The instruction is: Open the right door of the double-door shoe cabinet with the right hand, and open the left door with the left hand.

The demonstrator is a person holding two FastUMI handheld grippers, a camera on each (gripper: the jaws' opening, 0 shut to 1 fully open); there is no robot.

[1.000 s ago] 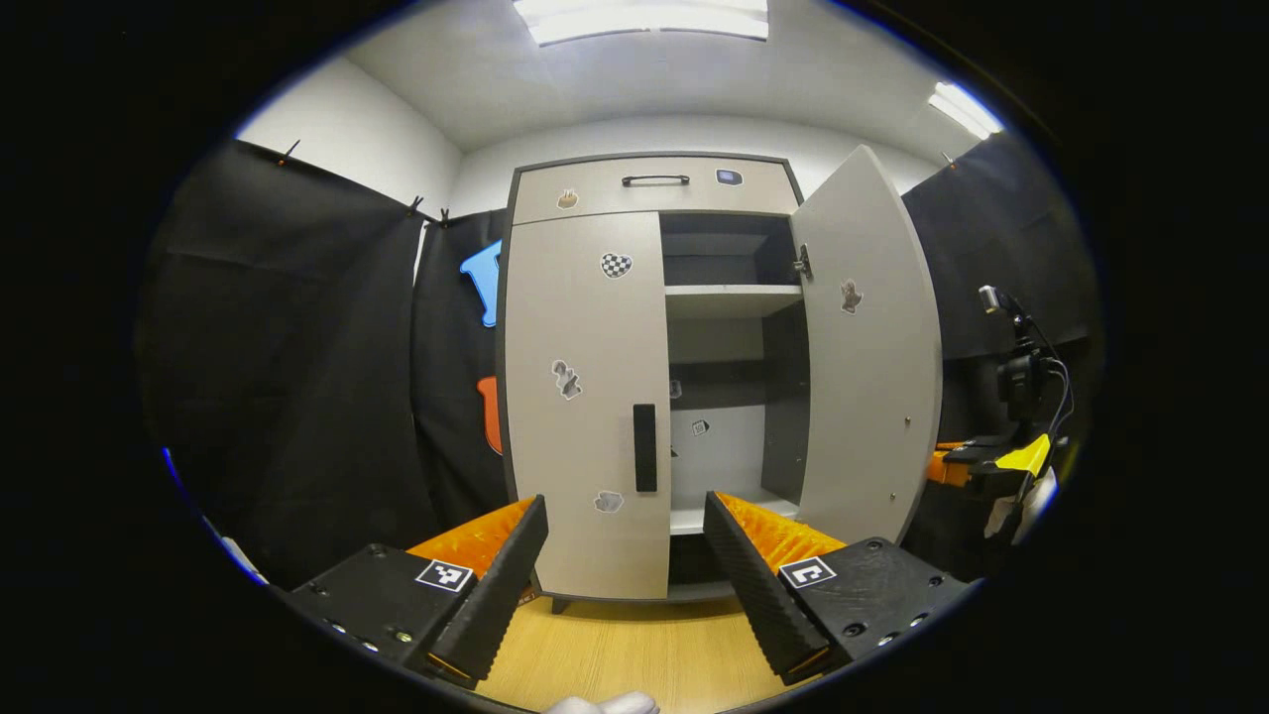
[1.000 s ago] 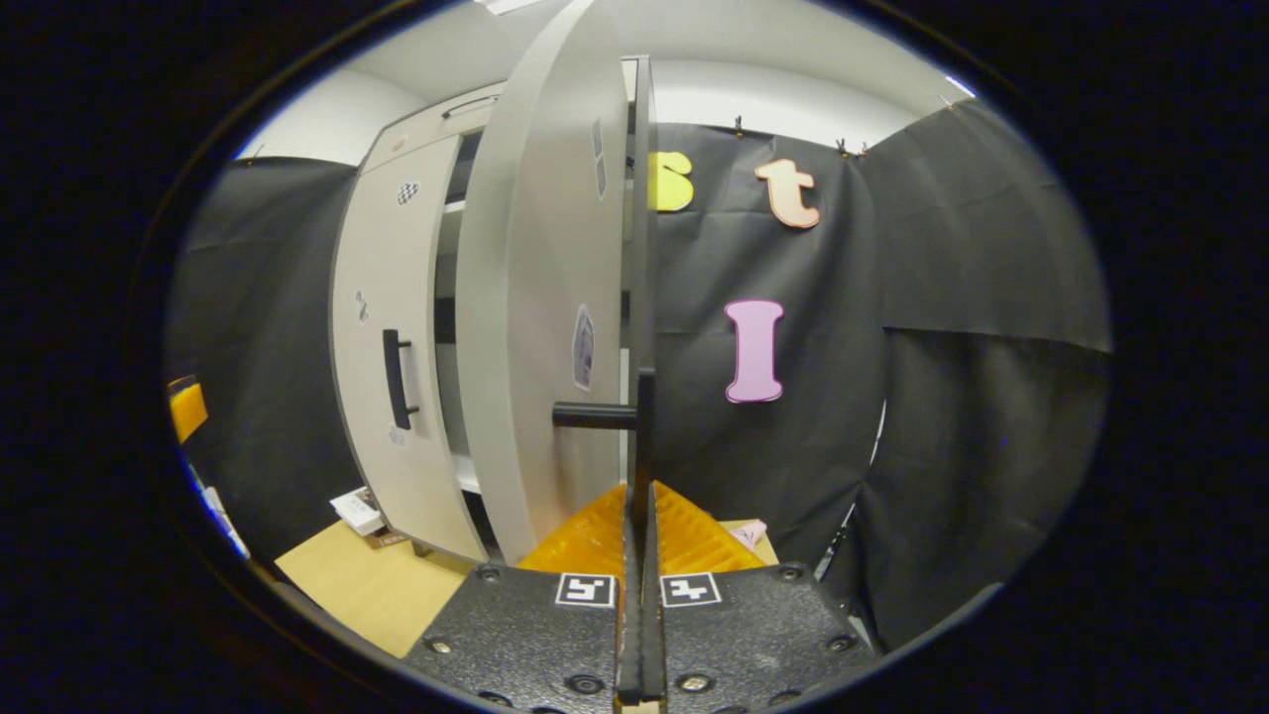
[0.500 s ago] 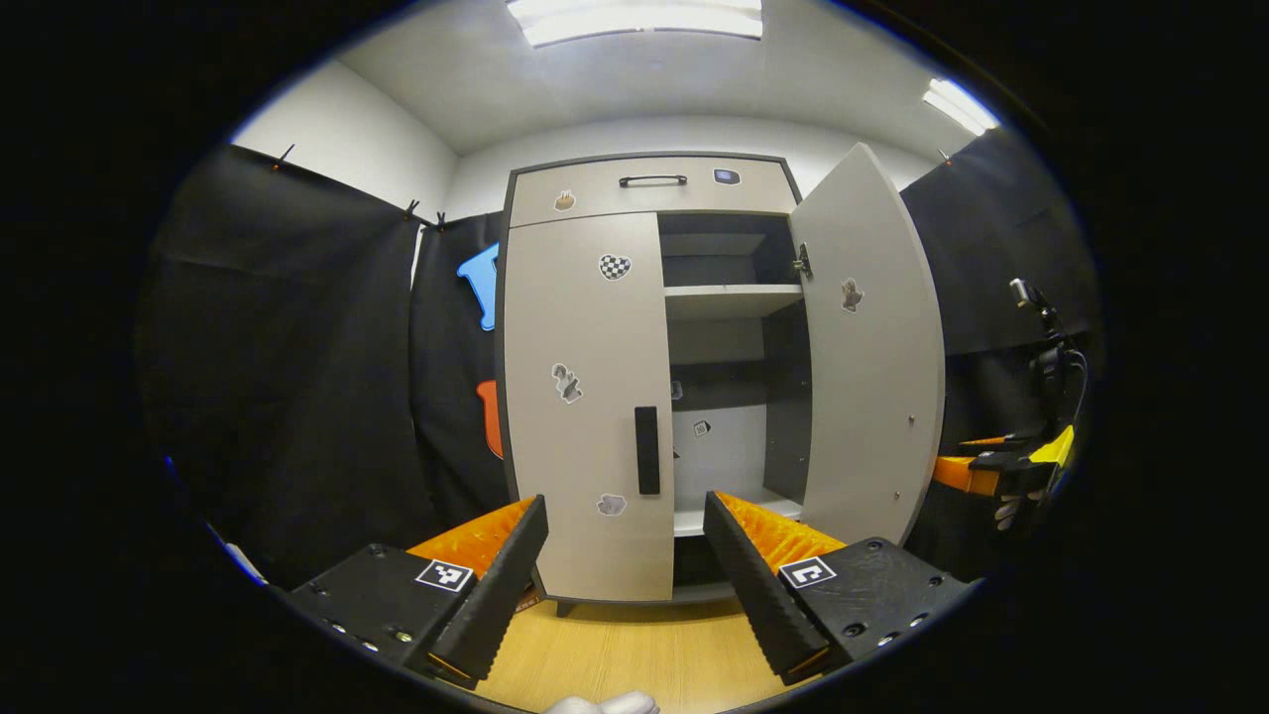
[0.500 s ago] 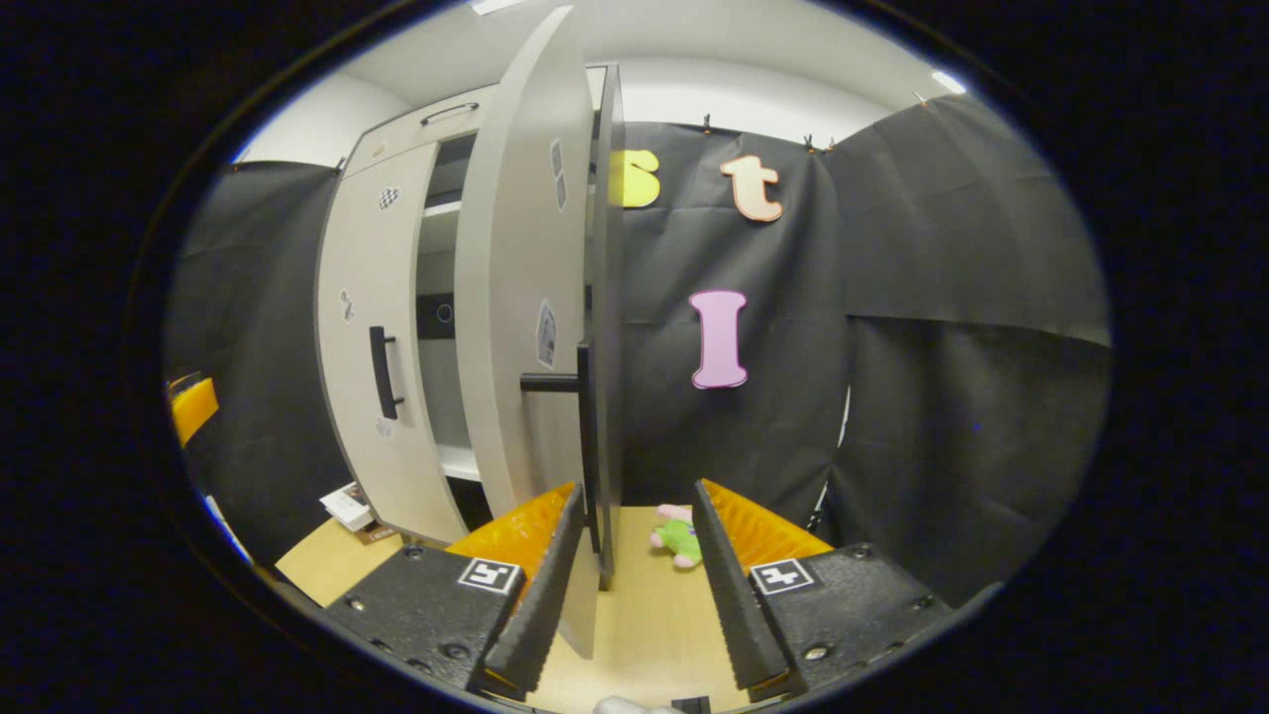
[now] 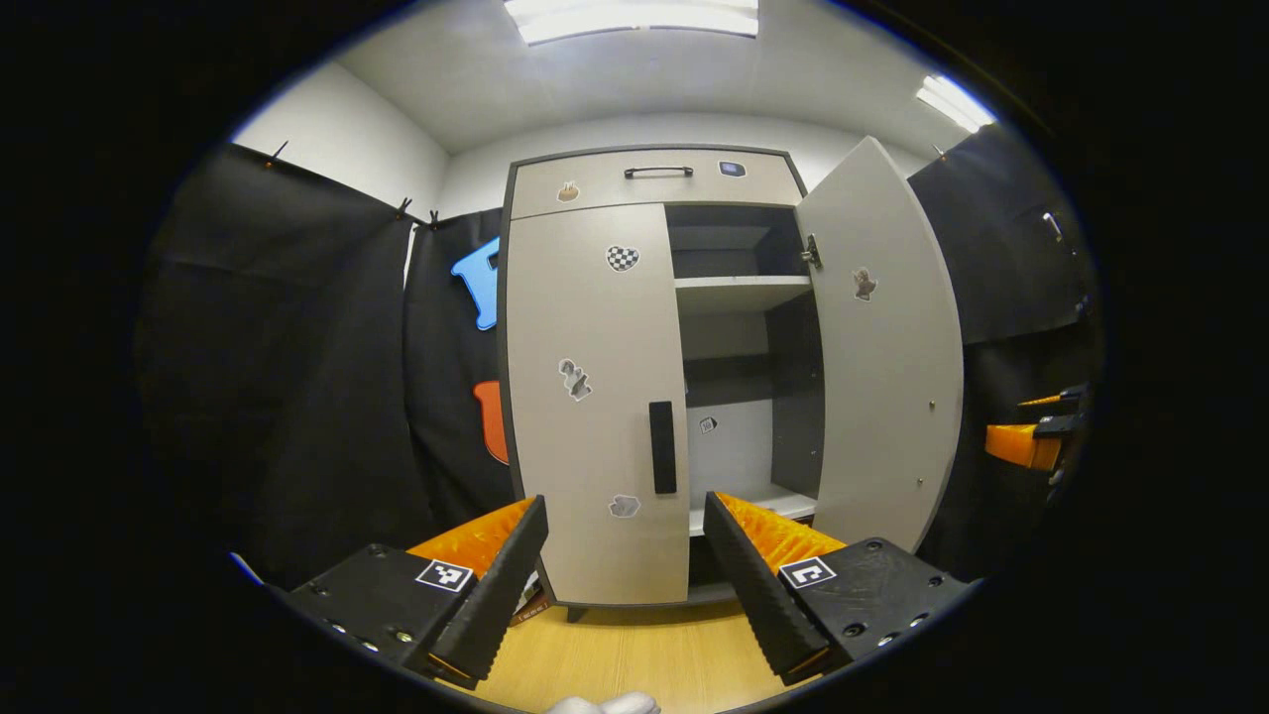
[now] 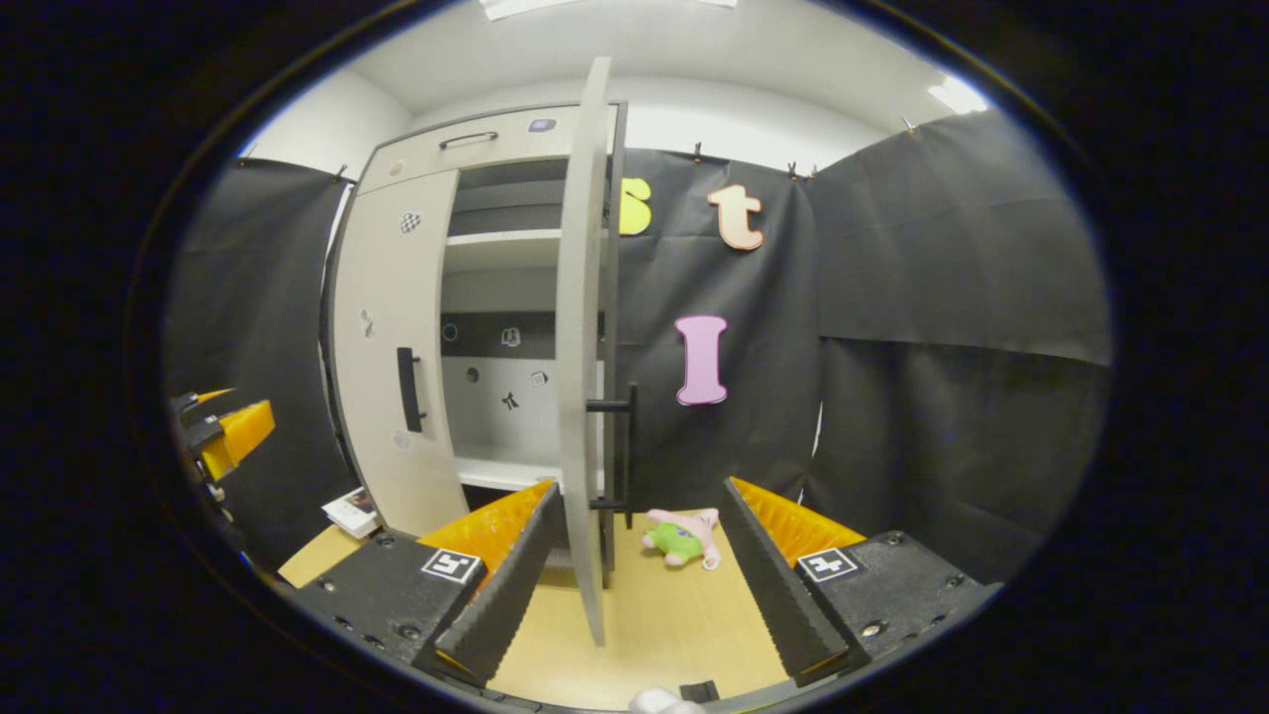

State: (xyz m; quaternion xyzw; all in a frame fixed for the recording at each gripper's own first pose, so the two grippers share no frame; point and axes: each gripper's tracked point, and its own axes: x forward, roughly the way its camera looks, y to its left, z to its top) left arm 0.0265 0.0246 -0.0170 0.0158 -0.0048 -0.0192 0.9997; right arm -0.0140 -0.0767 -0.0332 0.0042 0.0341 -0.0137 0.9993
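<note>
Edge-on at centre frame, the right door (image 6: 580, 347) hides part of the shelves; both tongs, left (image 5: 625, 570) and right (image 6: 639, 575), gape empty.

Bright ceiling panels (image 5: 634, 17), sharp fisheye-bent edges

Place: a small test booth.
Clues: black cloth walls (image 6: 952, 297), bright ceiling light (image 5: 634, 15), pale wooden floor (image 6: 654, 625).

Black gripper bodies, square coded markers, visible screws, ridged fingers (image 5: 496, 585)
</note>
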